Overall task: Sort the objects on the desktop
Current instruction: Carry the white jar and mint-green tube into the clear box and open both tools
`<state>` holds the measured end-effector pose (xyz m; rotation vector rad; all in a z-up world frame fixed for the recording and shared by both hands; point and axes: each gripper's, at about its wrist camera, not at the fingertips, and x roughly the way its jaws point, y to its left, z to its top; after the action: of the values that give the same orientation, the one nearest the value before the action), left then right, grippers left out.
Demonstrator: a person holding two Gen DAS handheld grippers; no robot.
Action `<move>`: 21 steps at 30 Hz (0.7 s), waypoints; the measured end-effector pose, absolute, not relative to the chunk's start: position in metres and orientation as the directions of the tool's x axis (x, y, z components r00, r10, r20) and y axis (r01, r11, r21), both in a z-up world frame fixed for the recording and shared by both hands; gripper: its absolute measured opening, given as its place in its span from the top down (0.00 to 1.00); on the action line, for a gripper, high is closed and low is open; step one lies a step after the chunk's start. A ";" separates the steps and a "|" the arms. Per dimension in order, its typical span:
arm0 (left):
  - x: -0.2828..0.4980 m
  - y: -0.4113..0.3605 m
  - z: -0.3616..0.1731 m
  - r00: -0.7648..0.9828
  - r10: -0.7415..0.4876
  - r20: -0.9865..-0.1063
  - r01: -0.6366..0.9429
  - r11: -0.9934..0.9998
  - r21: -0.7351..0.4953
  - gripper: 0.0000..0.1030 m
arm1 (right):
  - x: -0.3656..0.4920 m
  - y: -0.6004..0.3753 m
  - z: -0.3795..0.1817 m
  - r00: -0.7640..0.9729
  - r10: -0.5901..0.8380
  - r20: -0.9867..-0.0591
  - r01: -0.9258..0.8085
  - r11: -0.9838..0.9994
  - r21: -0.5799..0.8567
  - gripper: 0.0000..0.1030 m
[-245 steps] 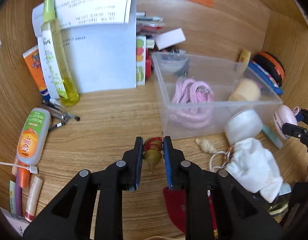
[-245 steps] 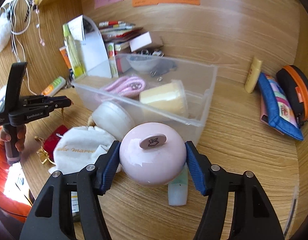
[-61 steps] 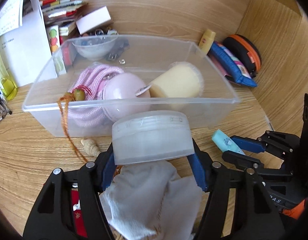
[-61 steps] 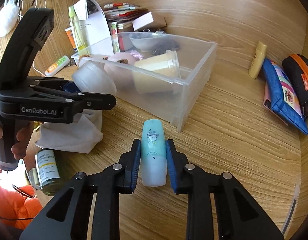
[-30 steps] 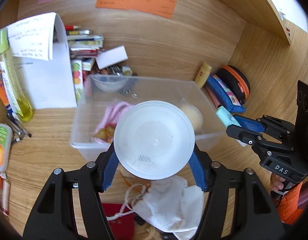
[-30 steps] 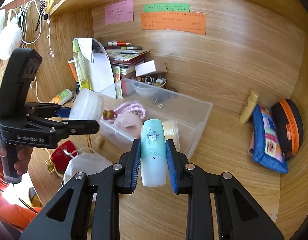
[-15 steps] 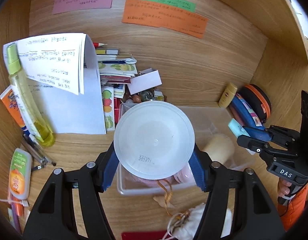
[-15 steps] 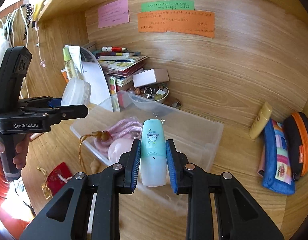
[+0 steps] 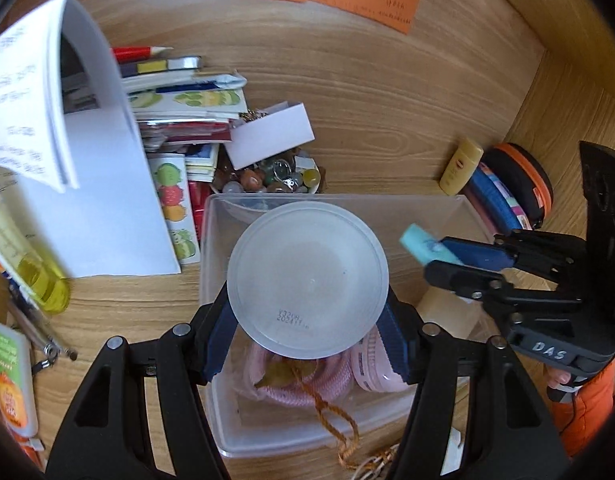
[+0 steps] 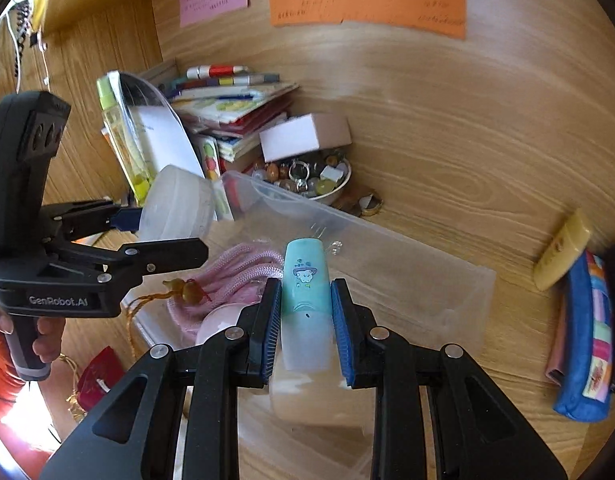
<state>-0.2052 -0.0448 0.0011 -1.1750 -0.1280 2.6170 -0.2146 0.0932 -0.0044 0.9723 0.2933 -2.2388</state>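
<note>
My left gripper (image 9: 307,312): clamped on a round frosted tub (image 9: 307,284), held above the clear bin (image 9: 459,208).
My right gripper (image 10: 305,320): nearly closed, pinching a teal tube (image 10: 305,280) over that bin.
Behind: bowl of trinkets (image 10: 339,188), books (image 10: 235,112).

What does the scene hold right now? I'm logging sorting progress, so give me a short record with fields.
left hand-held gripper: shut on round frosted tub, held above the bin
right hand-held gripper: shut on teal tube, over the bin
clear plastic bin: holds pink cord, pink round case
outside the bin: bowl of trinkets, yellow tube, blue pouch
</note>
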 end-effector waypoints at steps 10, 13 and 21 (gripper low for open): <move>-0.224 -0.031 -0.013 -0.585 0.232 -0.777 -0.254 -0.962 -0.096 0.38 | -0.235 0.075 -0.030 -0.435 -0.428 -0.792 0.677 -0.736 0.026 0.78; -0.226 -0.026 -0.015 -0.577 0.223 -0.785 -0.270 -0.960 -0.075 0.38 | -0.235 0.072 -0.030 -0.446 -0.397 -0.802 0.675 -0.738 -0.010 0.78; -0.228 -0.022 -0.018 -0.545 0.238 -0.804 -0.286 -0.954 -0.089 0.38 | -0.239 0.074 -0.032 -0.449 -0.367 -0.814 0.646 -0.763 -0.012 0.78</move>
<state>-0.2279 -0.0223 -0.0181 -1.3016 0.0753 2.5254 -0.2390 0.0737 -0.0317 1.1350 0.4316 -2.2140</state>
